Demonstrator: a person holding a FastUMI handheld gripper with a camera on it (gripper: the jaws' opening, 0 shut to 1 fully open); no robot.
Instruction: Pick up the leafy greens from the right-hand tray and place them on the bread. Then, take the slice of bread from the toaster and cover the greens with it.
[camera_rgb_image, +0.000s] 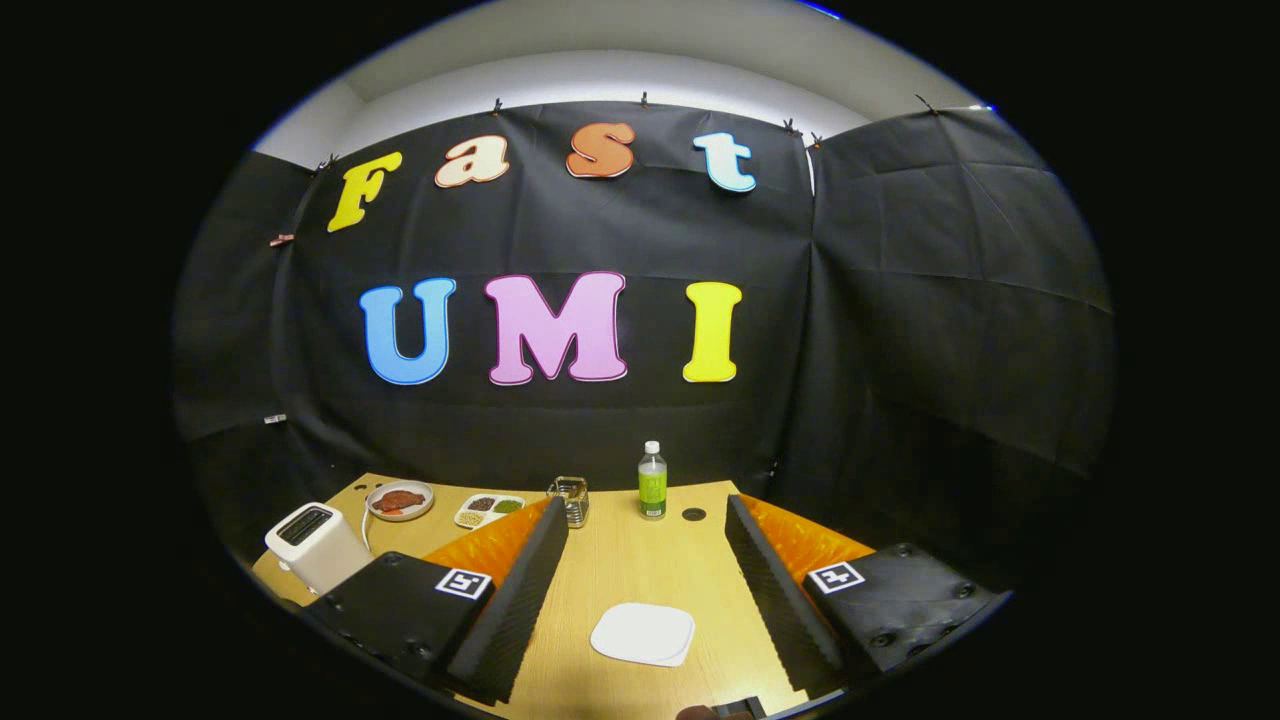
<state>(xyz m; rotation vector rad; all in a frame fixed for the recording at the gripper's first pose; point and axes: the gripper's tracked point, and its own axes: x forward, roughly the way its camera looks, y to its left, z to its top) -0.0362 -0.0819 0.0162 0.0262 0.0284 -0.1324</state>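
Wooden bench (620, 570), with a white plate (643, 633) lying flat between the wide-open fingers (645, 560), holding nothing. No bread seen on the plate. Greens in a split tray (489, 510) far ahead and to the left, near the bench's far edge, next to a round dish (400, 500). White toaster (317, 545) at the left edge, closer in; bread in its slot too dark to tell.

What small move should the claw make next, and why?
Probably swing left and forward toward the tray. The greens lie in one of its compartments, beyond the left finger. The claw is open and holds nothing, with only a bare white plate between its fingers.
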